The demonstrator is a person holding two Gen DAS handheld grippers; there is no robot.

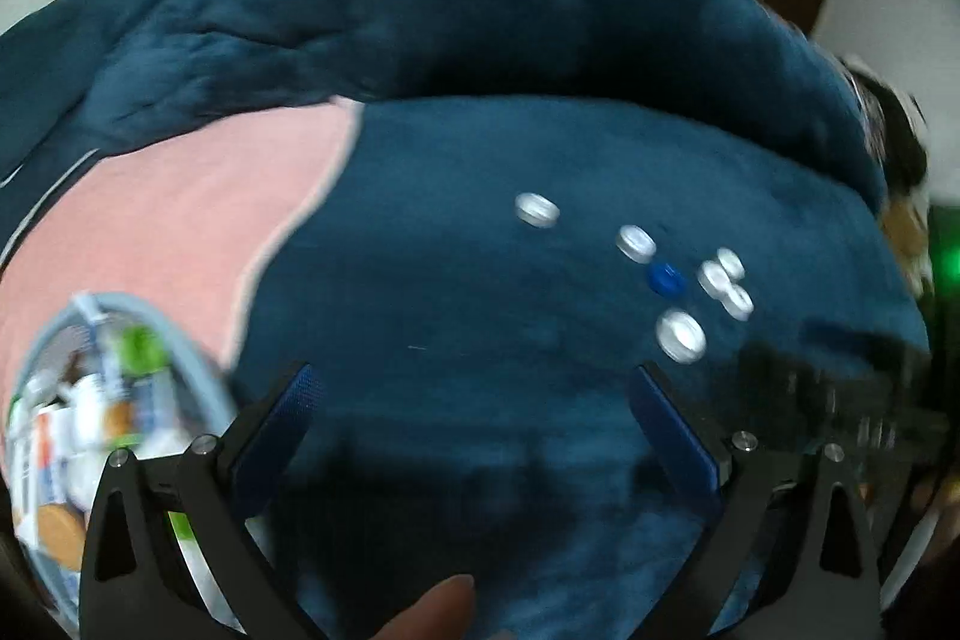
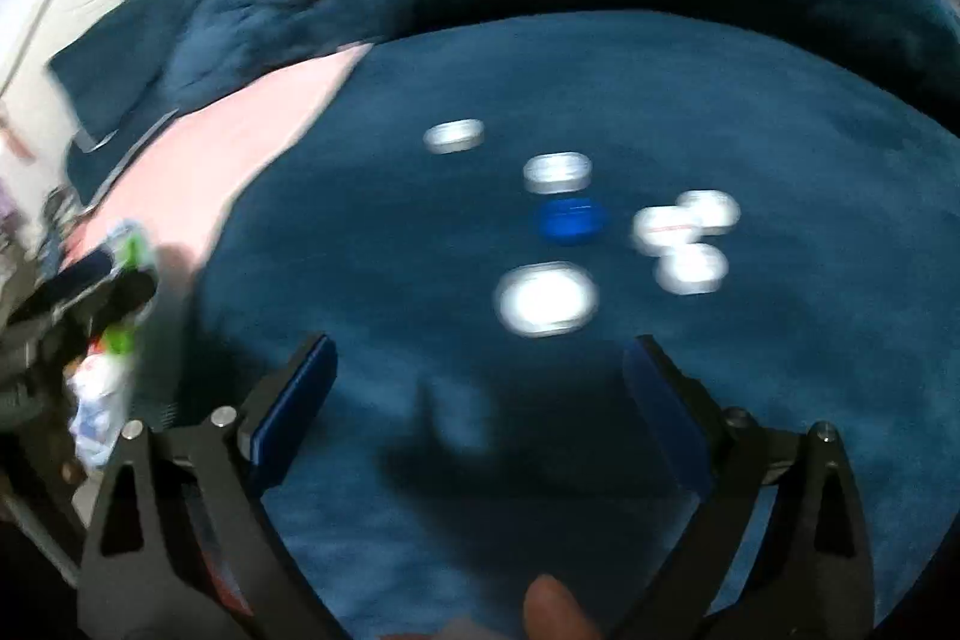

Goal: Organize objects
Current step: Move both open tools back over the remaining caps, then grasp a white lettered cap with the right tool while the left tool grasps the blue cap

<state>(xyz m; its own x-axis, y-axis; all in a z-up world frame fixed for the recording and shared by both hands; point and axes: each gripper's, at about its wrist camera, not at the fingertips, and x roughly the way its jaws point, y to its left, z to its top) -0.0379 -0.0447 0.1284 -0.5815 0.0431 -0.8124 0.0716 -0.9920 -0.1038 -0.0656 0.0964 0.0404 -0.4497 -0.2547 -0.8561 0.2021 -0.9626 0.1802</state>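
Several white bottle caps and one blue cap lie loose on a dark blue plush blanket. My left gripper is open and empty, low over the blanket, with the caps ahead to its right. In the right wrist view the same caps show blurred: a large white cap lies just ahead of my right gripper, and the blue cap lies beyond it. The right gripper is open and empty.
A grey-rimmed basket full of packets and bottles sits at the left. A pink cloth lies left of the blanket. A rolled blue blanket ridge rises behind. The left gripper's dark body shows at the left edge of the right wrist view.
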